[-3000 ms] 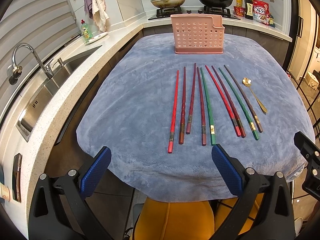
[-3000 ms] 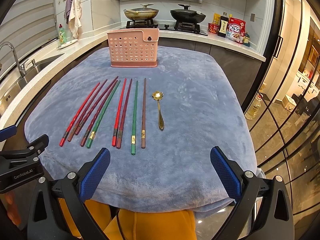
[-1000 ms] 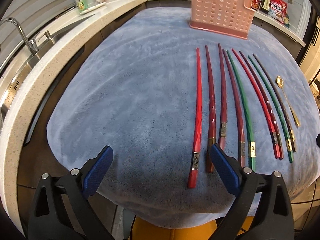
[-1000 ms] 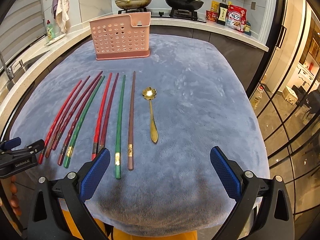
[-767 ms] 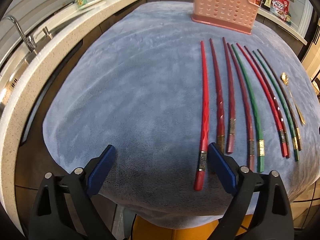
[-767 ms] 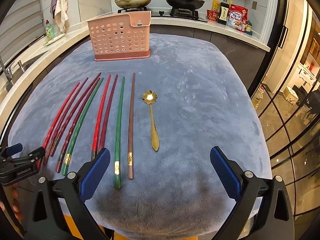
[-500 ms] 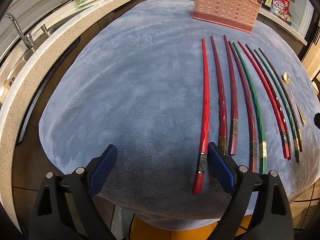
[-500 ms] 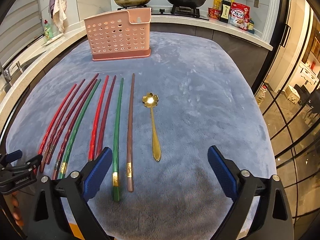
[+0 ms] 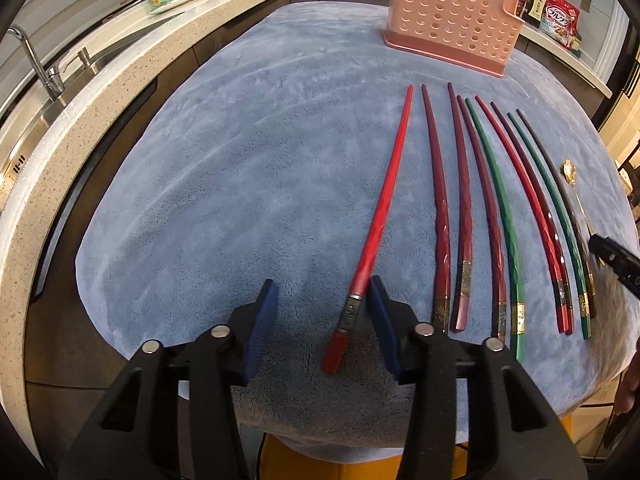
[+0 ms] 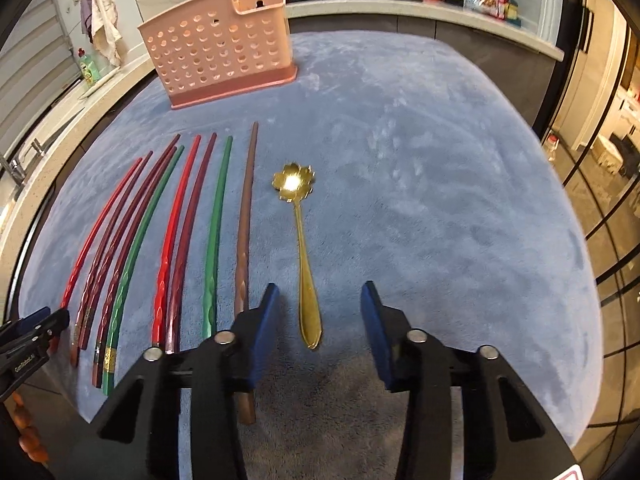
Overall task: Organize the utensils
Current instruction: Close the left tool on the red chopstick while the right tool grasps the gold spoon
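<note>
Nine chopsticks lie side by side near the worktop's front edge, on a blue-grey plush cloth (image 9: 248, 168). The leftmost, a bright red chopstick (image 9: 382, 216), has its butt end between the spread fingers of the left gripper (image 9: 322, 320), close to the right finger; neither pad visibly touches it. At the row's right end, just beside a brown chopstick (image 10: 245, 236), lies a gold spoon (image 10: 303, 256) with a flower-shaped bowl. Its handle tip sits between the parted fingers of the right gripper (image 10: 320, 324), untouched. A pink perforated holder (image 10: 224, 52) stands upright toward the worktop's far edge.
</note>
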Tool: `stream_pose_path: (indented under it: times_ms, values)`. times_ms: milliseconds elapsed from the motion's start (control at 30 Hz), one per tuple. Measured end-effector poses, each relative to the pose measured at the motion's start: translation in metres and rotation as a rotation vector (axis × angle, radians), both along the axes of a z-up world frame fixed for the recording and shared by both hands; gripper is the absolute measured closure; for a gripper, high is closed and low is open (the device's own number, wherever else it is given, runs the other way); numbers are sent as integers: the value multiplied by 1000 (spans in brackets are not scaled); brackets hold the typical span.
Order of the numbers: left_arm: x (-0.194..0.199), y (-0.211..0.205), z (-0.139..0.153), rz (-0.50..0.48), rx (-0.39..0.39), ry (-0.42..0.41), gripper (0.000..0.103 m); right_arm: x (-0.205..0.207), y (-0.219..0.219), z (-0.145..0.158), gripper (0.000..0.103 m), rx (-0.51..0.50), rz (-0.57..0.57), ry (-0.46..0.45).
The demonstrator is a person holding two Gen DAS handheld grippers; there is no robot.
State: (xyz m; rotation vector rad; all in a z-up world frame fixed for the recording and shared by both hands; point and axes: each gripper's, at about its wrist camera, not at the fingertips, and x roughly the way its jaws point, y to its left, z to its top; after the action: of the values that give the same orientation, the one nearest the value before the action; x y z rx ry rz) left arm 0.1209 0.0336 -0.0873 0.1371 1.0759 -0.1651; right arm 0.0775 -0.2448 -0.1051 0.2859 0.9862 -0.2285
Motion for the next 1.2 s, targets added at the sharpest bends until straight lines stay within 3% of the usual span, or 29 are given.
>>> stream_pose_path:
  times_ms: [133,267,400,533,833,867,1133,1200]
  values:
    - [0,0,0,1,3,-3,63,0,1,-1,70,-5,2,-15]
    - [1,-3,1,-7,4,-5,72,0,-3,0,87,18,-6,-22]
    - [1,-3,1,-3,-3,-1,77,-1,-4,1,93,28,2,-27]
    - [2,-3,2,3,-13,7,87,-7,-3,5,93,26,0,-38]
    - [-2,3,17,0,-57,18,95,-19,-6,33,93,32,-18,-92]
    - [-3,3,20,-2,-59,13,96,-21,-7,37,102,30,-19,-100]
    - [1,5,35,-4,-74,-10,96,-19,-15,49,102,35,-24,-112]
    - [2,4,33,-4,-73,-5,96,-21,-16,44,92,61,-18,-100]
